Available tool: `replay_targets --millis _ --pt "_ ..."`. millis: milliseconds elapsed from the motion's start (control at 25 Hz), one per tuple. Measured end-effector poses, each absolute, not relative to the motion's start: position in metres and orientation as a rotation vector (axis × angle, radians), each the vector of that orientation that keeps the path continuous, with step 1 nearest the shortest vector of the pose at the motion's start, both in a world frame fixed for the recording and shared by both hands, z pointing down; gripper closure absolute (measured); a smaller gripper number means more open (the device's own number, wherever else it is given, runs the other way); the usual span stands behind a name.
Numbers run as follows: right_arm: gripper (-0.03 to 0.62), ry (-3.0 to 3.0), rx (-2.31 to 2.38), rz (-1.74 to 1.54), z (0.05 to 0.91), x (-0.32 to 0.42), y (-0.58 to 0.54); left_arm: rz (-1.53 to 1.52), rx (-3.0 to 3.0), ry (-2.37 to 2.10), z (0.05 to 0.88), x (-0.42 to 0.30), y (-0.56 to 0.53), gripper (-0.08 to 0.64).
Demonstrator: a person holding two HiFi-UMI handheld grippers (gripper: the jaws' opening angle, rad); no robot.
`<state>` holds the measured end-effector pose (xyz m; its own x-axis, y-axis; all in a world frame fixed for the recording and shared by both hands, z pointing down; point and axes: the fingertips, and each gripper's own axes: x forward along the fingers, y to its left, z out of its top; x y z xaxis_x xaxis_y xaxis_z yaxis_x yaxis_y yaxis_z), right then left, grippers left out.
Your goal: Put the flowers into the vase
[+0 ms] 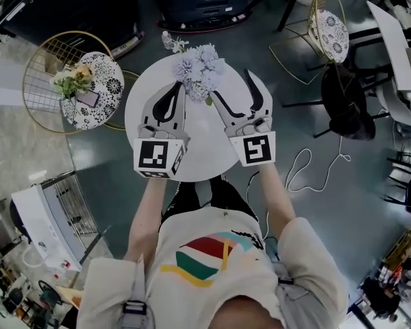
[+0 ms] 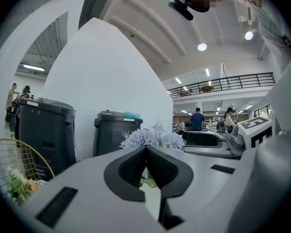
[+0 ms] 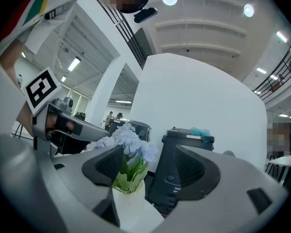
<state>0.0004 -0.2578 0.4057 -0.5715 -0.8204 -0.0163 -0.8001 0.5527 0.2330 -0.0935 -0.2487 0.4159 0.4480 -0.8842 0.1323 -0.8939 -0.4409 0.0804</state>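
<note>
Left gripper is showing its jaws clenched tip to tip, with nothing between them, and is pointing at the bouquet from the near side of the table. Right gripper is standing released, jaws wide apart; the vase is sitting just beside its left jaw, and whether that pad is touching it cannot be told.

Flowers are standing upright in the vase: pale lilac, rounded heads bunched closely, with green leaves spilling over the rim. The vase is showing as white and smooth; from the head view the blooms are hiding it.

Both are resting toward the far edge of a round white table, between the two grippers' tips. A grey floor is surrounding the table. A gold wire chair with a patterned cushion is standing to the left, carrying a small second bunch of flowers. Dark bins are standing beyond against a white wall, and a white cable is lying looped on the floor to the right.
</note>
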Motion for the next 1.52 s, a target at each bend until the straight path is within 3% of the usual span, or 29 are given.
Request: replay_targets --millis 360,1520 --pt "0.219 -2.672 1.258 -0.312 0.42 -0.011 -0.244 0.108 2.539 -1.596 0.417 -0.097 -0.247 0.557" --pt "0.224 -2.836 1.586 -0.127 0.315 0.018 -0.185 -0.15 2.499 -1.818 0.336 -0.139 -0.181 0.557"
